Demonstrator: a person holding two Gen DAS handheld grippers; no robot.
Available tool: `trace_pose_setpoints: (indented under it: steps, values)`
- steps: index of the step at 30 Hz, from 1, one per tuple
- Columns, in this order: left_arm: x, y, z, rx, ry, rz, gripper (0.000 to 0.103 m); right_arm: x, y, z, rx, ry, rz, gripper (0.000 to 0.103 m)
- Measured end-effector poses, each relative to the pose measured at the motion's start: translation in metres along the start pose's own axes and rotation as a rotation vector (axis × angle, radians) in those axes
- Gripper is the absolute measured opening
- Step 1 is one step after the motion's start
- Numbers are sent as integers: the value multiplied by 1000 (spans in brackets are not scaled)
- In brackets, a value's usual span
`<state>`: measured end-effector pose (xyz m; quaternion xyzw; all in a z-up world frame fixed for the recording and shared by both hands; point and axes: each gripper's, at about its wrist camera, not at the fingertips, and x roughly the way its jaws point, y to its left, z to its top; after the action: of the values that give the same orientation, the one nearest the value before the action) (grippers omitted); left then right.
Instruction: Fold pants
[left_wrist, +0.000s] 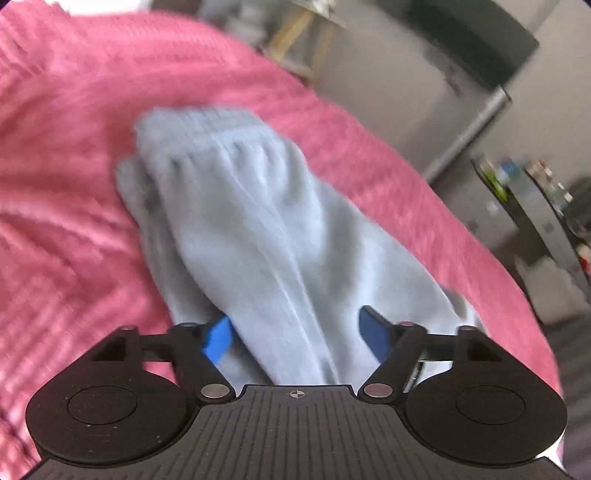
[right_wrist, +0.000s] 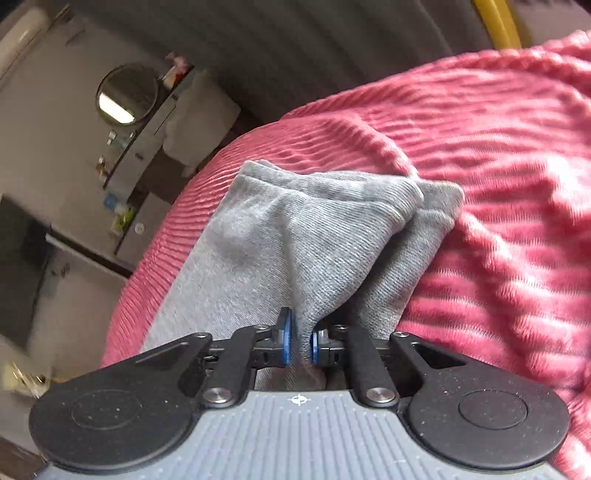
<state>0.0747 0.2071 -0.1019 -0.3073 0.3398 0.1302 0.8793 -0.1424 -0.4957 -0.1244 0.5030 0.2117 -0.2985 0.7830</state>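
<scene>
Lying across a ribbed pink blanket (left_wrist: 74, 166), the grey pants (left_wrist: 251, 229) run straight ahead of the left gripper (left_wrist: 295, 332), whose blue-padded jaws stand wide apart on either side of the cloth without pinching it; the gathered elastic waistband (left_wrist: 207, 136) sits at the far end of that view, well ahead of the fingertips, and the frame is blurred enough that finer seams cannot be made out. To the right, in the other wrist view, the right gripper (right_wrist: 300, 341) has its jaws drawn nearly together on a bunched ridge of the same pants (right_wrist: 280, 236), the fabric rising from between the pads in a tented peak with the hemmed leg ends (right_wrist: 258, 177) stacked just ahead and a second layer showing beside them toward the right. Judging by how it drapes, creases and gathers, the garment is a light, soft knit sweatpant with no stiffness of its own: it will sag from any single hold and trail whatever is not supported, though the fleecy surface should grip well against rubber pads and against the blanket. Sensible holds would be the thicker waistband and the doubled hems or seams, taken through all layers at once, since a pinch on one layer alone is likely to peel the stack apart.
</scene>
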Motion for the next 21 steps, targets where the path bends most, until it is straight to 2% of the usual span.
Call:
trace_pose_setpoints:
  steps: [2, 5, 8, 10, 11, 12, 15, 17, 19, 20, 21]
  values:
    - [12, 6, -3, -20, 22, 0, 82, 2, -7, 3, 58, 6, 16, 10]
    - [21, 18, -1, -71, 45, -14, 66, 1, -16, 2, 85, 15, 40, 12]
    - [22, 28, 5, -132, 41, -12, 46, 2, -16, -1, 74, 15, 36, 12]
    - [24, 36, 2, -149, 44, -4, 22, 0, -13, -2, 62, 16, 21, 11]
    - [22, 42, 1, -156, 47, -11, 21, 1, -9, -1, 46, 16, 10, 9]
    - [21, 45, 1, -168, 43, -22, 15, 3, -2, 0, 12, 17, -18, 6]
    - [1, 45, 4, -185, -21, -80, 12, -4, 15, 4, -45, -9, -33, 5]
    - [-10, 39, 4, -148, -46, -91, 13, -19, 20, 10, -33, -67, 30, 5]
    - [-6, 38, 3, -141, -1, -21, 19, -31, 23, 12, -46, -109, 60, 5]
    - [1, 40, 1, -152, 28, 23, 22, -31, 24, 11, -76, -114, 45, 5]
    - [10, 44, -1, -169, 61, 58, 28, -26, 24, 8, -135, -112, -16, 6]
